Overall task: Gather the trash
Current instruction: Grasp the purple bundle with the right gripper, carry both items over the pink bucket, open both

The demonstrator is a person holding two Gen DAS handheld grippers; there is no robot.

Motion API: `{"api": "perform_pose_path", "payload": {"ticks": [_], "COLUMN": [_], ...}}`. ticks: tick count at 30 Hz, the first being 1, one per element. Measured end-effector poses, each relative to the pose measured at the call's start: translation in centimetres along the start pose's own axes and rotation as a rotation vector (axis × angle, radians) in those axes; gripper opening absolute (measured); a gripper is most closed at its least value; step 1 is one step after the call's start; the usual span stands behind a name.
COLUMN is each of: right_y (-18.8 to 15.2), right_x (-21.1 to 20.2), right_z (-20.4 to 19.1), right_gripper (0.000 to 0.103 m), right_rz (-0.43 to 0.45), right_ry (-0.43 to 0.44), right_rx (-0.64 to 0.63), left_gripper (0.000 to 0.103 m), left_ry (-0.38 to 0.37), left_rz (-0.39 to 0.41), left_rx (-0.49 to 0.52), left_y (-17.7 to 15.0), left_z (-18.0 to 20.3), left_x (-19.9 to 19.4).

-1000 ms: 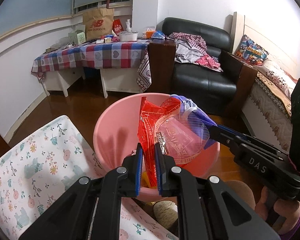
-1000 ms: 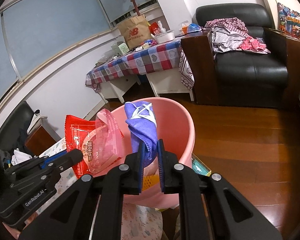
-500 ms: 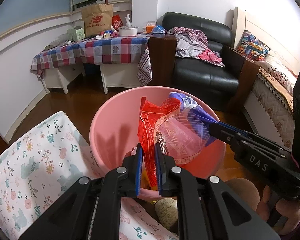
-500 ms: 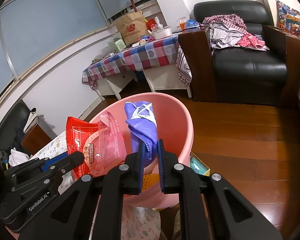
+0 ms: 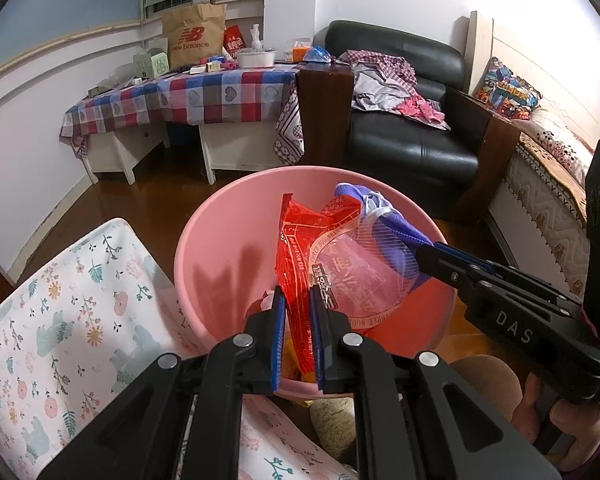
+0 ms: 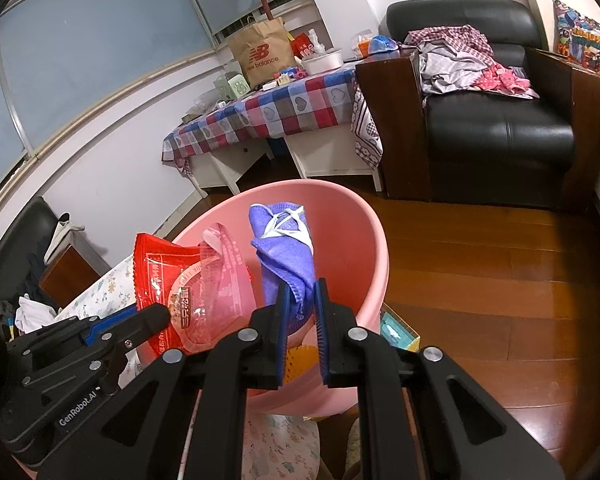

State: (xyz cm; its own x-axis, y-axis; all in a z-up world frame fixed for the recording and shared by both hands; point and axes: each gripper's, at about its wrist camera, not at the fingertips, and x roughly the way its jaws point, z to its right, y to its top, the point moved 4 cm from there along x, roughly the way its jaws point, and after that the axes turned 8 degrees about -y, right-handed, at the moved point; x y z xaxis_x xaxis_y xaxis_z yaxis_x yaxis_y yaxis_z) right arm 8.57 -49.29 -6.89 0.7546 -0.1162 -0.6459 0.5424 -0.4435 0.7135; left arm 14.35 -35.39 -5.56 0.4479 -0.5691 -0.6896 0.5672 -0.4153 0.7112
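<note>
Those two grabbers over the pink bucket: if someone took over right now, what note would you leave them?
Left gripper: shut on the red snack wrapper, held above the pink bucket.
Right gripper: shut on the purple face mask, also above the bucket.
Done: both pieces picked up and brought over the bucket, which already holds some trash.
Left: open both grippers so the pieces drop in, then look for more trash.

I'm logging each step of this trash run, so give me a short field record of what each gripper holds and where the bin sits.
left gripper: shut on red snack wrapper
right gripper: shut on purple face mask
pink bin: directly below both items, open top
bin contents: something yellow at the bottom, unclear what
beside bin: floral cloth
release: not yet done
</note>
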Motion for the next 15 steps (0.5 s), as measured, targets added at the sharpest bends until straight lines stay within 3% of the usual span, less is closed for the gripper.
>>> {"api": "perform_pose_path", "payload": {"ticks": [15], "right_y": [-0.52], "right_x": [0.58], "right_z": [0.42], "right_gripper": [0.013], "right_rz": [-0.008], "right_ry": [-0.007], "right_rx": [0.007], "left_gripper": [0.011], "left_ry": [0.0], "left_rz": [-0.011], "left_rx": [-0.003], "left_y": [-0.74], "left_z": [-0.03], "left_x": [0.73]}}
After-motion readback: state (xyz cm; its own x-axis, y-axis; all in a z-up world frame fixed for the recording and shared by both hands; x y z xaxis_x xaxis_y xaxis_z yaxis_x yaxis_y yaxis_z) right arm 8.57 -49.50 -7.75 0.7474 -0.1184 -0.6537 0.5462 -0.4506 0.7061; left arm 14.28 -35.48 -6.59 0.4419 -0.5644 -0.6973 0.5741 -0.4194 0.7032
